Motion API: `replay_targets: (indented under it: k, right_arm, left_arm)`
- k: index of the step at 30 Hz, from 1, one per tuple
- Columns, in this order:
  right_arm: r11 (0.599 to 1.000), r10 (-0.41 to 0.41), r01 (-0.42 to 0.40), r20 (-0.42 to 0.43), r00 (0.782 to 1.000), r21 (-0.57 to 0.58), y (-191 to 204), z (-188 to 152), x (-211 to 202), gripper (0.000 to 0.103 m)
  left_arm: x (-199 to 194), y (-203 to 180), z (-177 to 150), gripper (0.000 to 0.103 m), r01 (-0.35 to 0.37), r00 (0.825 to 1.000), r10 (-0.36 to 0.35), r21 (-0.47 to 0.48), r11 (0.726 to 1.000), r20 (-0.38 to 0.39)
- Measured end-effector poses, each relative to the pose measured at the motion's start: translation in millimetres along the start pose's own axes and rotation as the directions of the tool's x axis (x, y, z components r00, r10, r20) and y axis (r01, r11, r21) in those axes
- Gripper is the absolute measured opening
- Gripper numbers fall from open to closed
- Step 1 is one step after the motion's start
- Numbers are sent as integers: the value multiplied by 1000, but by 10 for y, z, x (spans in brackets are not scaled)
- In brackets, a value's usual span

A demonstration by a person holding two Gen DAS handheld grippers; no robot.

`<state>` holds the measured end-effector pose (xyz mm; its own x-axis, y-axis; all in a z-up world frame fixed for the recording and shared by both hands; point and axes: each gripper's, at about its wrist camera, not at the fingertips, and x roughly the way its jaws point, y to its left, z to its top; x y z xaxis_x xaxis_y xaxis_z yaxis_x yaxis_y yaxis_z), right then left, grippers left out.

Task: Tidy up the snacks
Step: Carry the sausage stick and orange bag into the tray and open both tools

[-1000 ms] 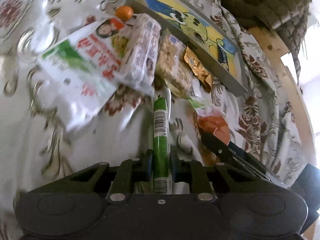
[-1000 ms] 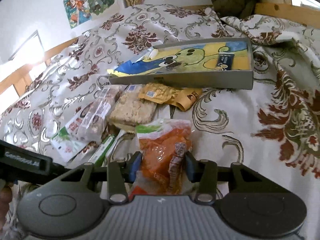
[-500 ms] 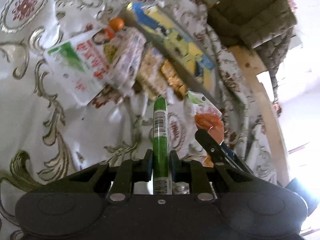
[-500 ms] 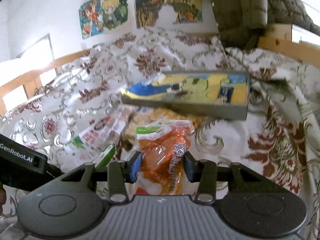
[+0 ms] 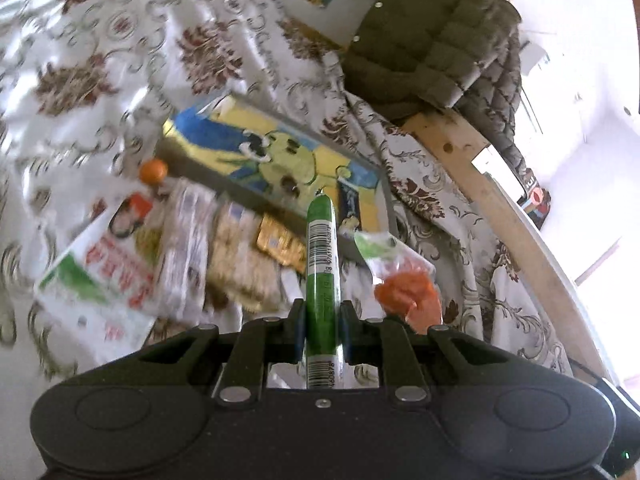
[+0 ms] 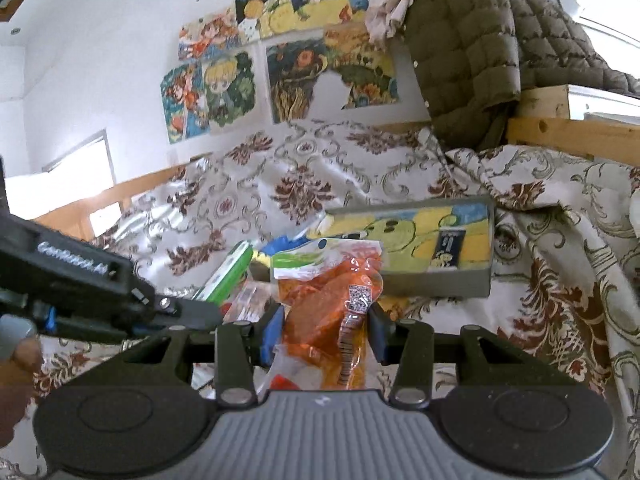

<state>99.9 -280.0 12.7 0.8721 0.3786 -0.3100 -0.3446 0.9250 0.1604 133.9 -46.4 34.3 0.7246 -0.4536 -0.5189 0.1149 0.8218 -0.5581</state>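
Observation:
My left gripper [image 5: 322, 326] is shut on a green sausage stick [image 5: 322, 264] and holds it up, pointing toward the grey box with a yellow cartoon lining [image 5: 280, 156]. My right gripper [image 6: 324, 330] is shut on an orange snack bag [image 6: 324, 300], lifted in front of the same box [image 6: 436, 240]. The green stick [image 6: 230, 276] and the left gripper's body also show at the left of the right wrist view. The orange bag [image 5: 404, 292] shows to the right of the green stick in the left wrist view.
On the floral bedspread [image 5: 100, 60] lie a white and green packet [image 5: 104, 272], two clear-wrapped cracker packs [image 5: 188, 252], a gold packet [image 5: 280, 242] and a small orange ball [image 5: 153, 170]. A dark quilted jacket [image 6: 480, 52] hangs over the wooden bed rail [image 5: 488, 208].
Both grippers have lifted their snacks off the bedspread and moved toward the box. The views have tilted up, so the wall and jacket now show.

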Motion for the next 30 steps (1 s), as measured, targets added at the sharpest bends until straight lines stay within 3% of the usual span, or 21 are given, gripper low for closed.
replay_targets:
  k: [12, 22, 30]
  right_arm:
    - [998, -70, 70, 63, 996, 1, -201, 337, 210, 49]
    - [983, -149, 141, 59, 987, 117, -692, 697, 1170, 49]
    - [972, -162, 160, -2, 987, 169, -964, 719, 1834, 49]
  left_arm:
    - [501, 10, 736, 18, -3, 999, -4, 138, 990, 46]
    - [1288, 228, 1245, 18, 27, 999, -32, 132, 991, 43]
    - [1922, 263, 1420, 18, 11, 999, -16, 142, 990, 36]
